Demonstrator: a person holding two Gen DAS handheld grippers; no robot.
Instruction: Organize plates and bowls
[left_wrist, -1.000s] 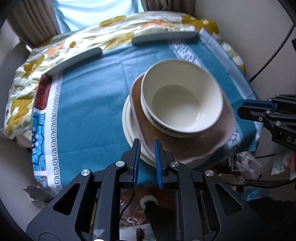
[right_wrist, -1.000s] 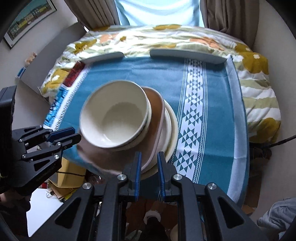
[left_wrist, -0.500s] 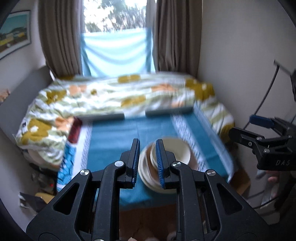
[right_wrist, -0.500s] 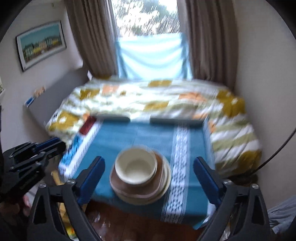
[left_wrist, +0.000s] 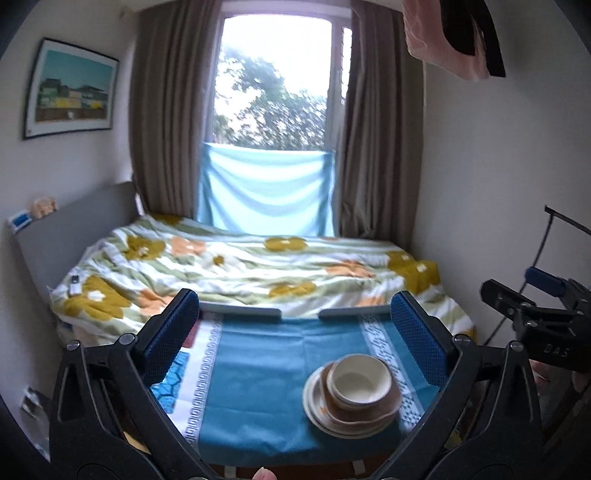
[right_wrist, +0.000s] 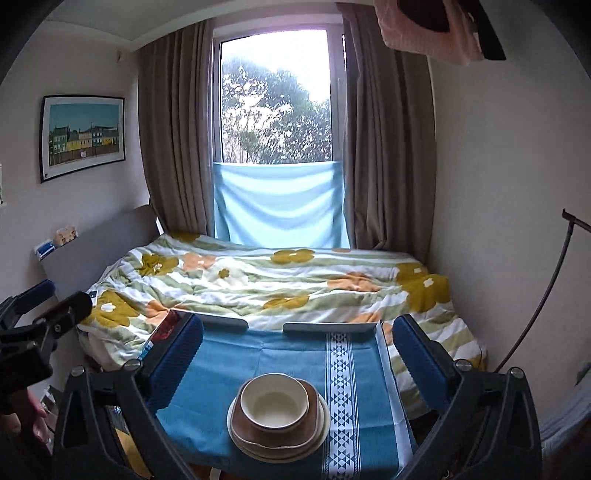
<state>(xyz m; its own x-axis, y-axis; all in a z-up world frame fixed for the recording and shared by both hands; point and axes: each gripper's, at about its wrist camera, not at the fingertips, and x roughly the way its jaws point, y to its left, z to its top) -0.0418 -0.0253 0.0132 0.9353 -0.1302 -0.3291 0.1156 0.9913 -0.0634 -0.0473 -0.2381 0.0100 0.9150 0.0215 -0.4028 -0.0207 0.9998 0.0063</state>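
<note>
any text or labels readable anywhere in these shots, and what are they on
"DAS": on the black body of the right gripper, seen at the right edge of the left wrist view; it may be cut short.
Framed picture on the wall: any caption is too small to read.
Small blue item on the headboard: too blurred to read.
Stacked bowl and plates, tablecloth: patterns only, no text.
</note>
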